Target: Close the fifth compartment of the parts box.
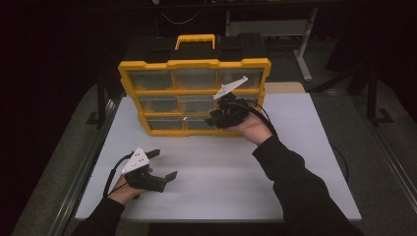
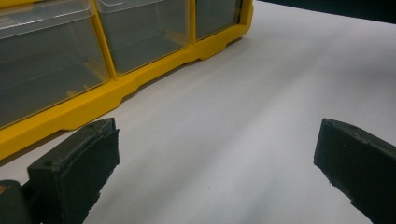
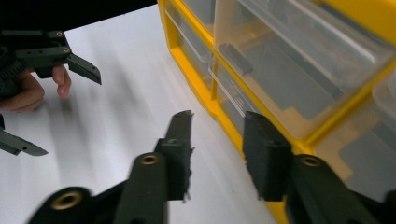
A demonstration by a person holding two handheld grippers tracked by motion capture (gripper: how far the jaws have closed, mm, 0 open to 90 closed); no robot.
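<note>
High view: yellow drawer organizer (image 1: 194,96) stood upright at the far middle of the white table (image 1: 305,162), clear drawers facing the person. Right gripper (image 1: 216,119) sat against the organizer's lower right front, at the bottom drawer row. Left gripper (image 1: 162,164) hovered over the table well in front of the organizer's left end, jaws spread, holding nothing.

Left gripper view: both jaws stood wide apart over bare table, organizer's bottom edge ahead at upper left.

Right gripper view: jaws partly parted, nothing pinched between them; one jaw lay just beside the organizer's yellow frame near a clear drawer (image 3: 261,70). The left gripper showed beyond, apart from the organizer.
</note>
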